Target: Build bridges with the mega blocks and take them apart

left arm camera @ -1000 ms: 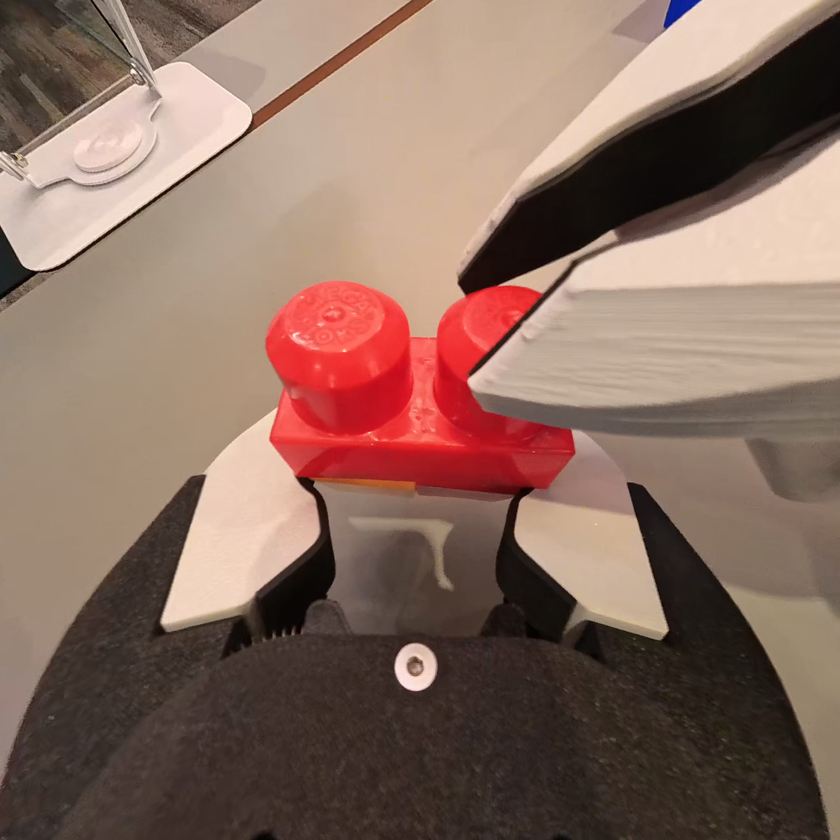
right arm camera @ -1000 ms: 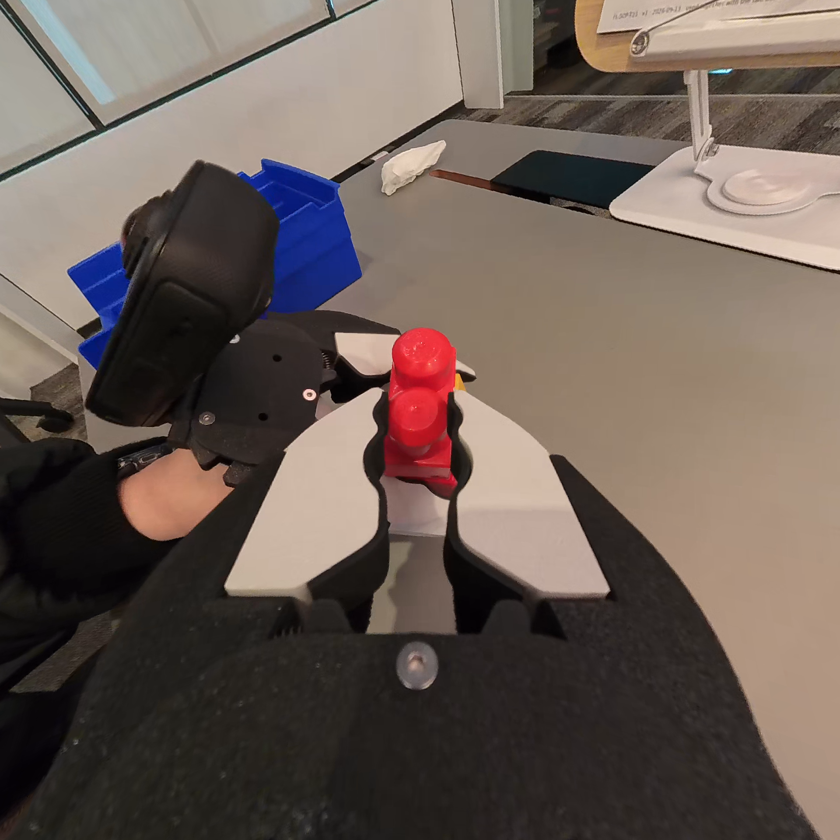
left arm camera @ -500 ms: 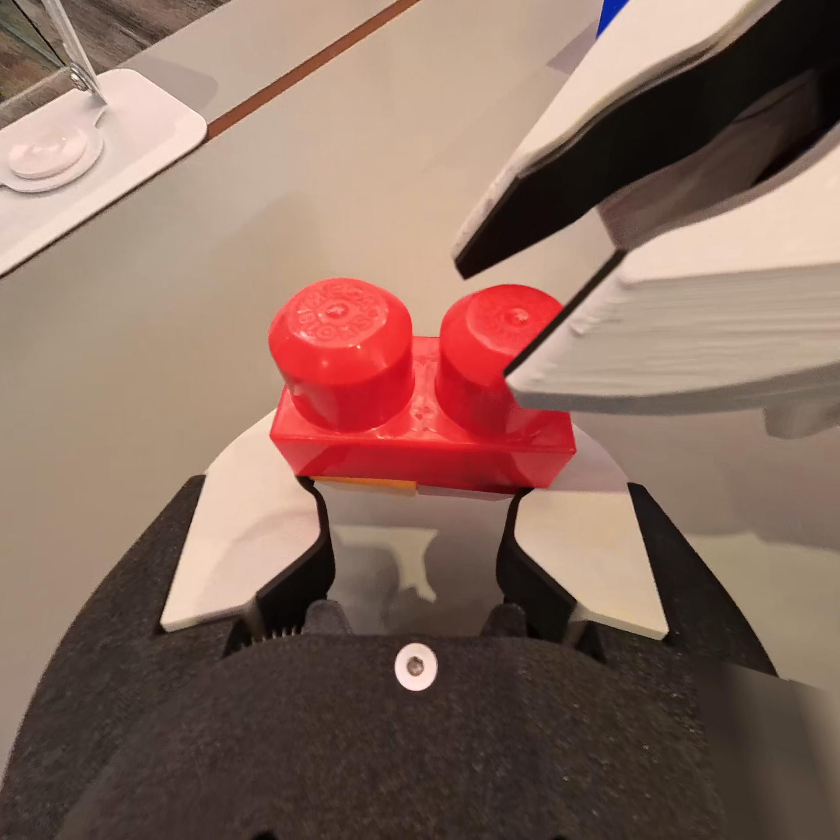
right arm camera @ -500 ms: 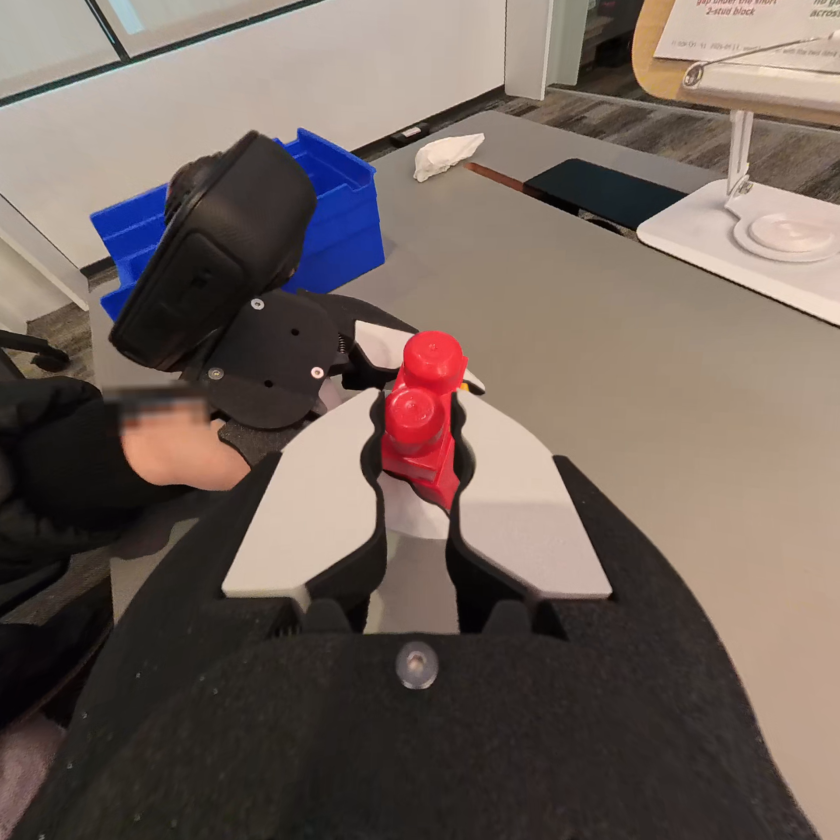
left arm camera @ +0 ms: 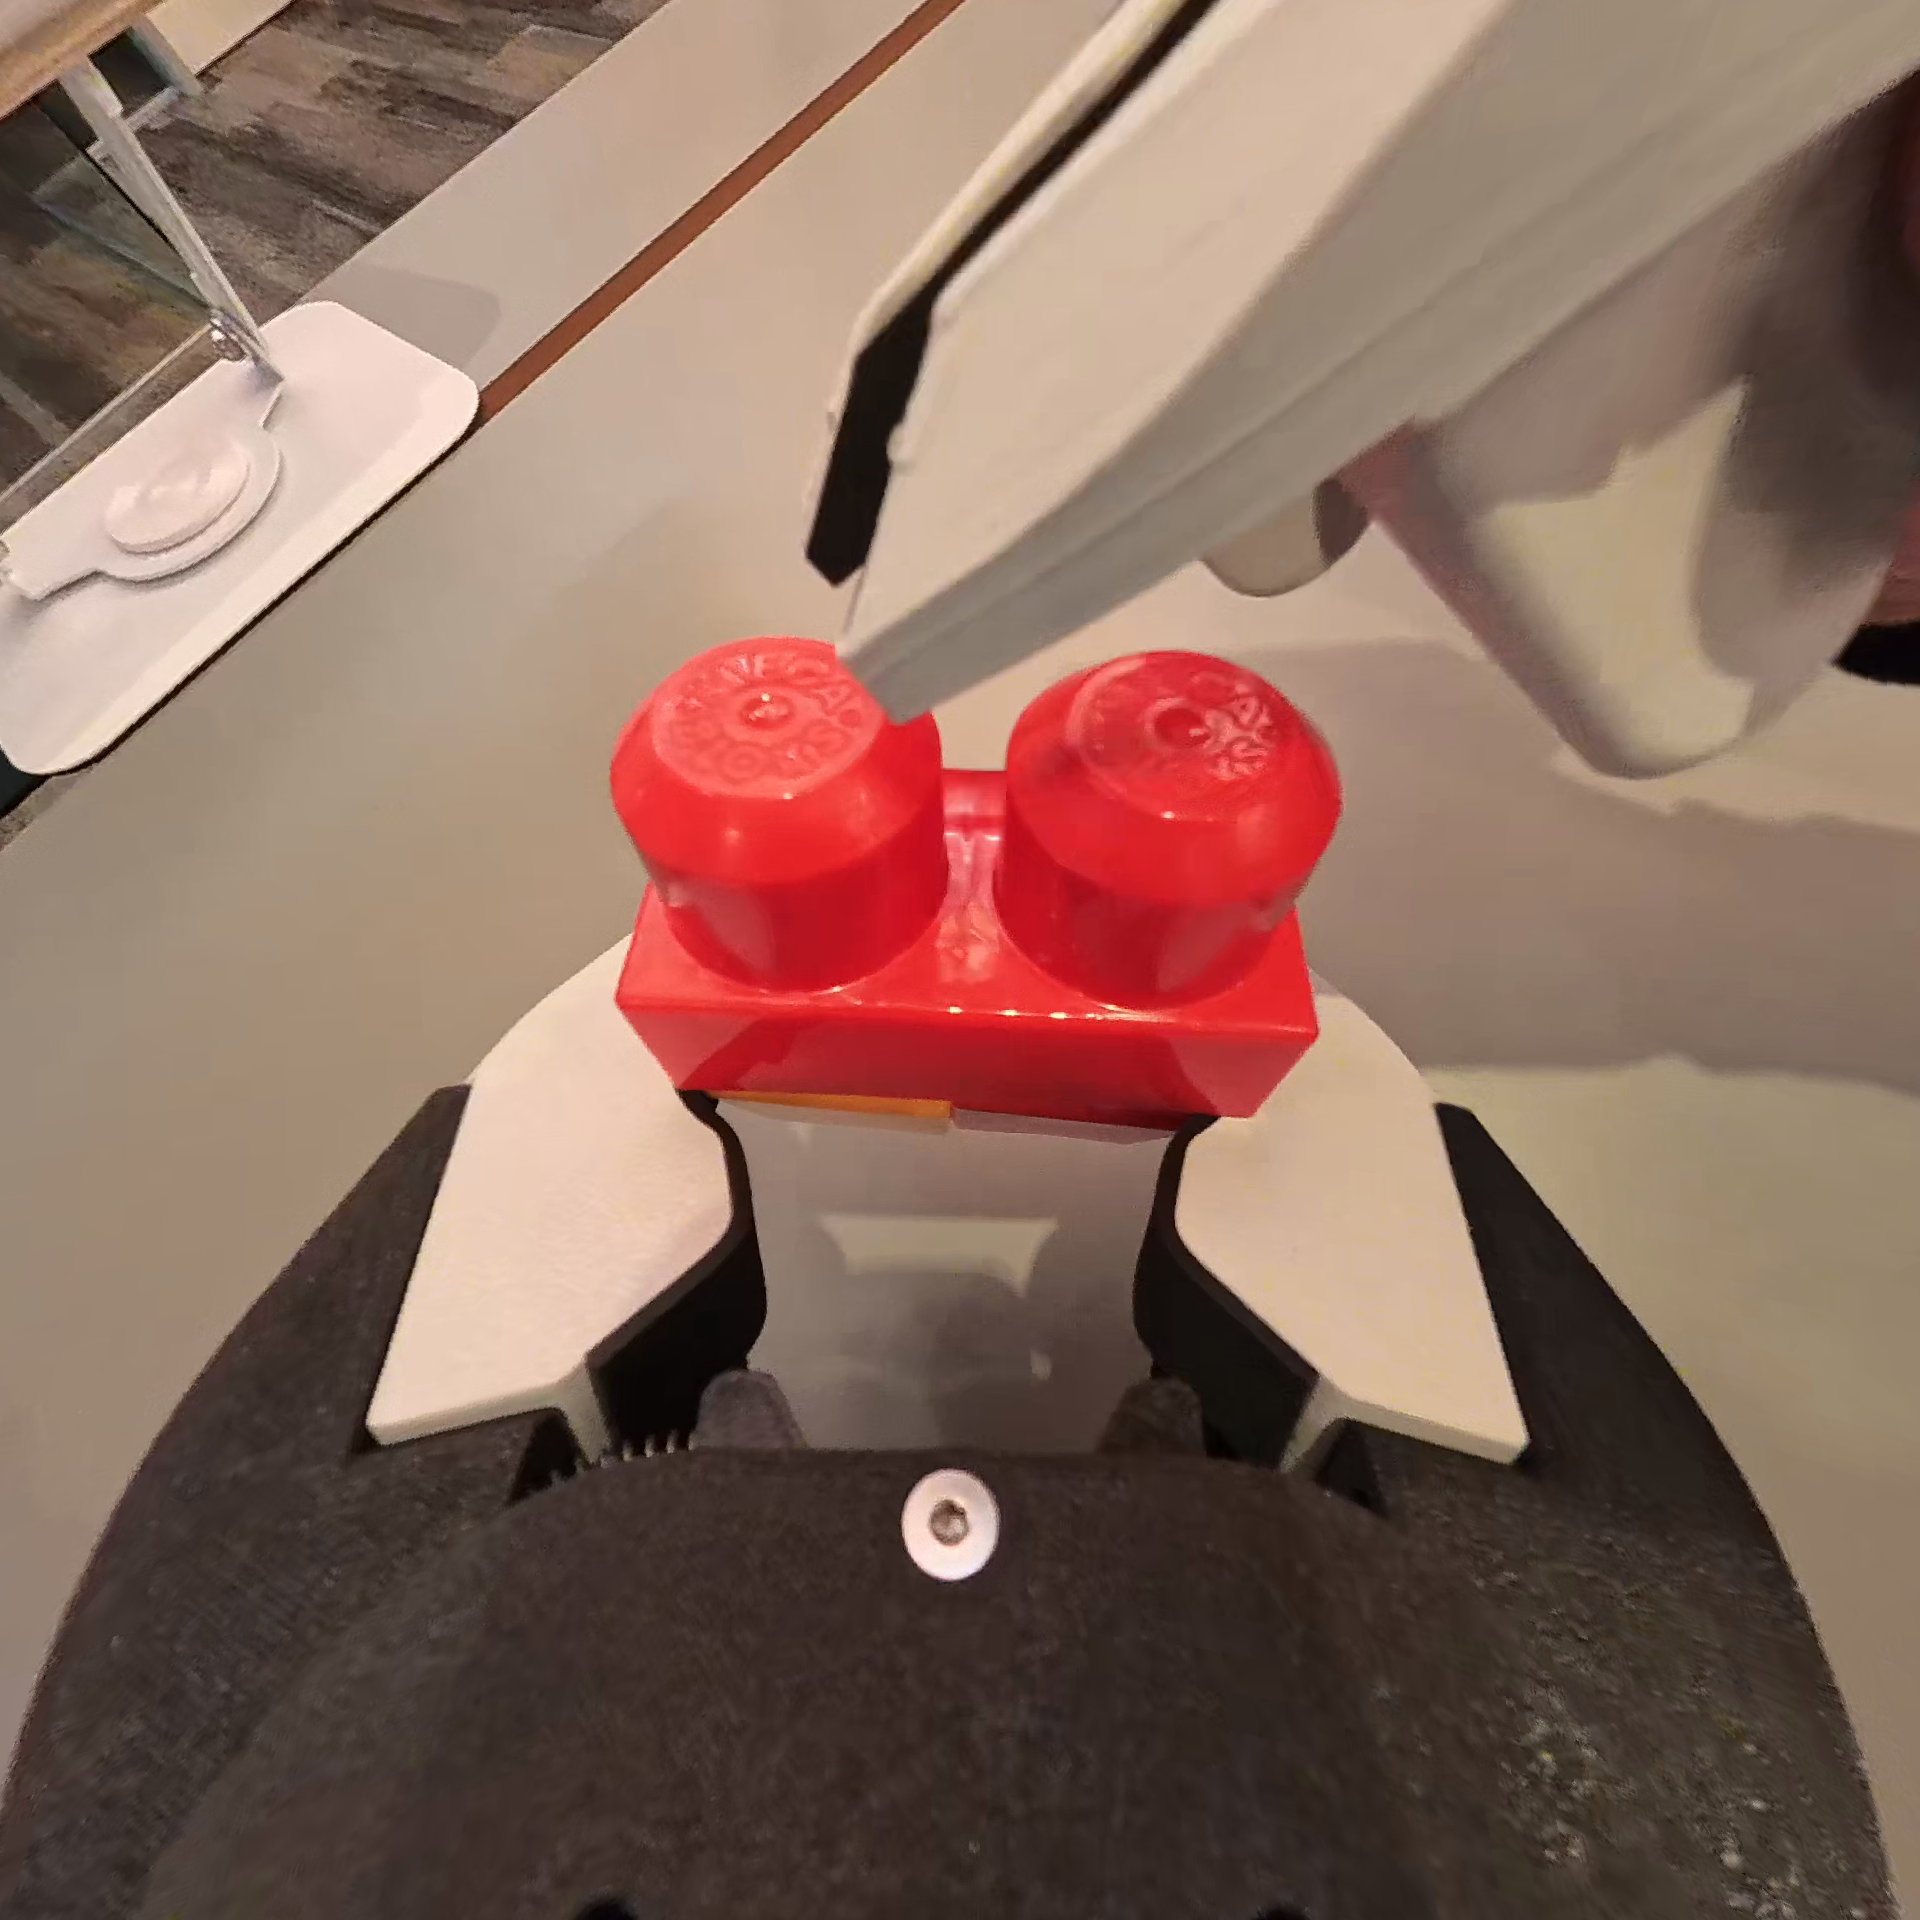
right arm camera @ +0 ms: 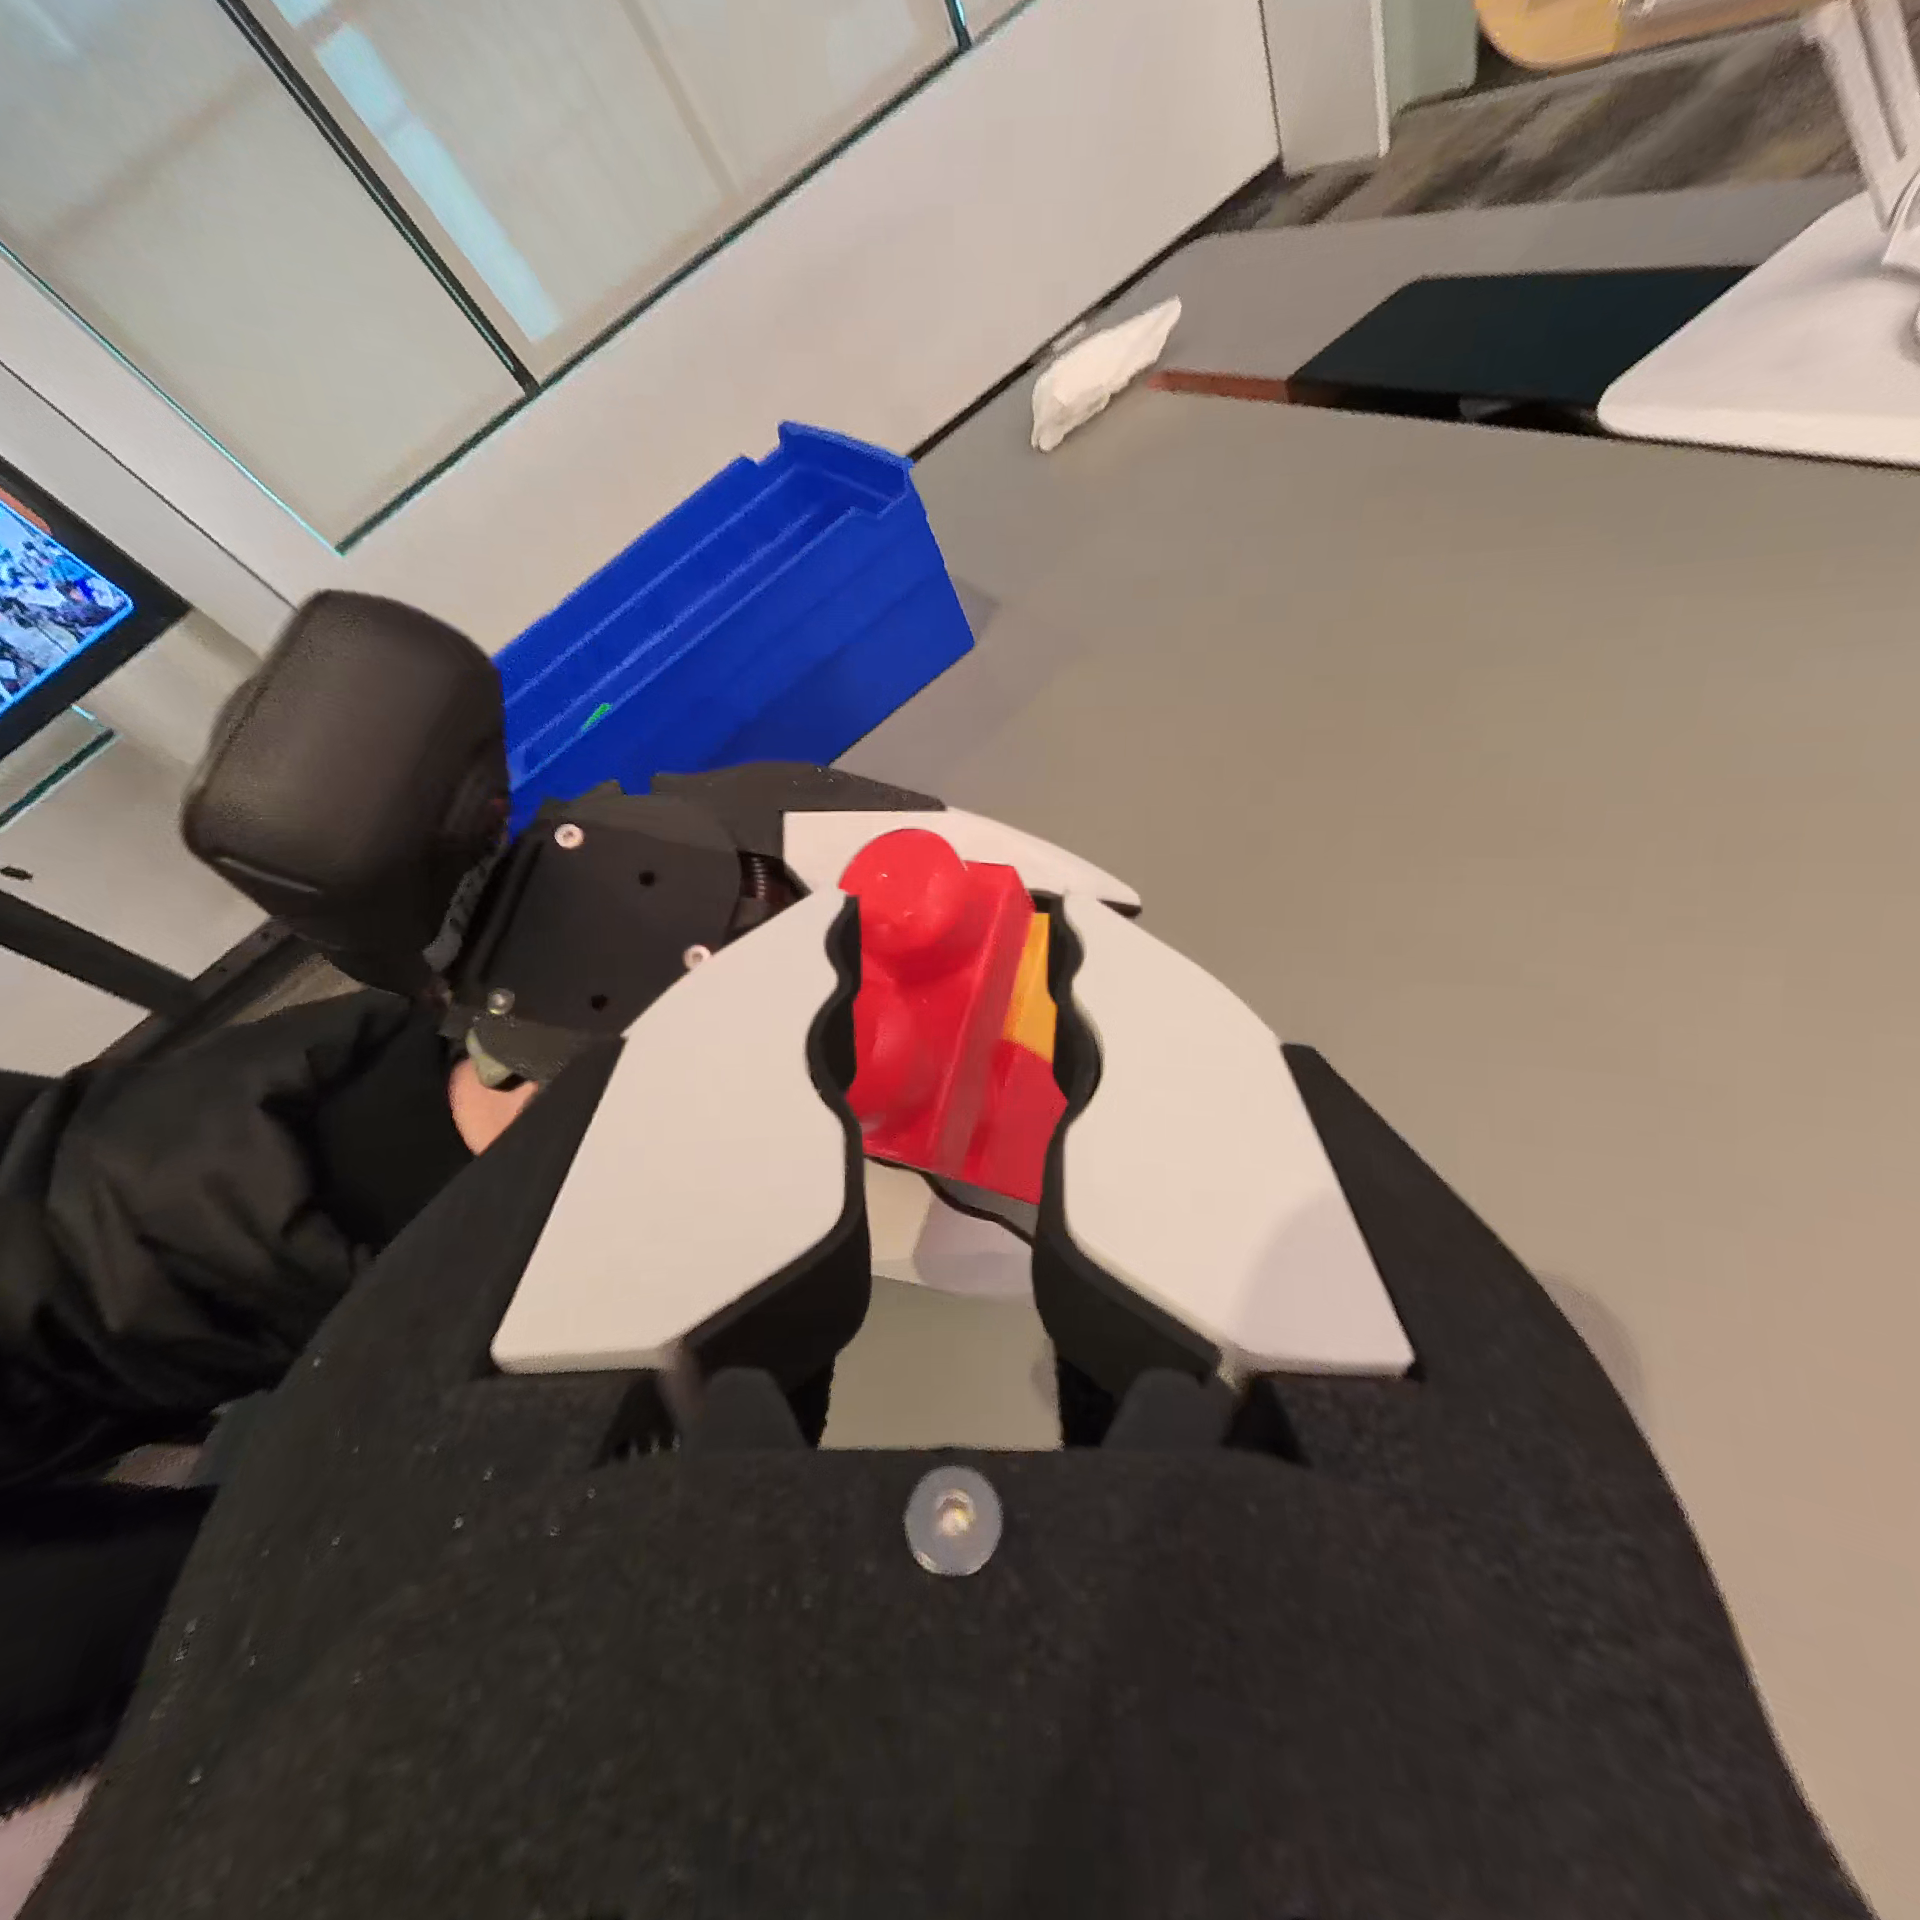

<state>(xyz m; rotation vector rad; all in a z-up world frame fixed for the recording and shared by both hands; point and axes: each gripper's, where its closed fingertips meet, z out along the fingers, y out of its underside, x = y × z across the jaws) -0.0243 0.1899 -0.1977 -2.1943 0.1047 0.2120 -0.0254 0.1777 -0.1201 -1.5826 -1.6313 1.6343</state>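
Note:
A red two-stud block point(left arm camera: 966, 914) tops a small stack, with an orange block point(left arm camera: 831, 1109) and another red block point(right arm camera: 1023, 1132) under it. My left gripper point(left arm camera: 956, 1117) is shut on the stack's lower layer and holds it above the grey table point(left arm camera: 312, 987). My right gripper point(left arm camera: 847, 592) comes in from the upper right; its tips hover just over the left stud, and its jaws stand apart with nothing between them. In the right wrist view, the right gripper point(right arm camera: 945, 914) frames the red block point(right arm camera: 914, 997) lying beyond it. The left gripper's white finger point(right arm camera: 810, 847) shows behind.
A blue bin point(right arm camera: 748, 613) stands at the table's far left edge, with a crumpled white tissue point(right arm camera: 1101, 364) behind it. A white stand base point(left arm camera: 208, 499) and a dark mat point(right arm camera: 1507, 332) lie at the far side. A person's black sleeve point(right arm camera: 156, 1195) is at left.
My right gripper has come off the right stud, lifted, and swung left so its tips are now over the left stud. The left gripper still holds the stack.

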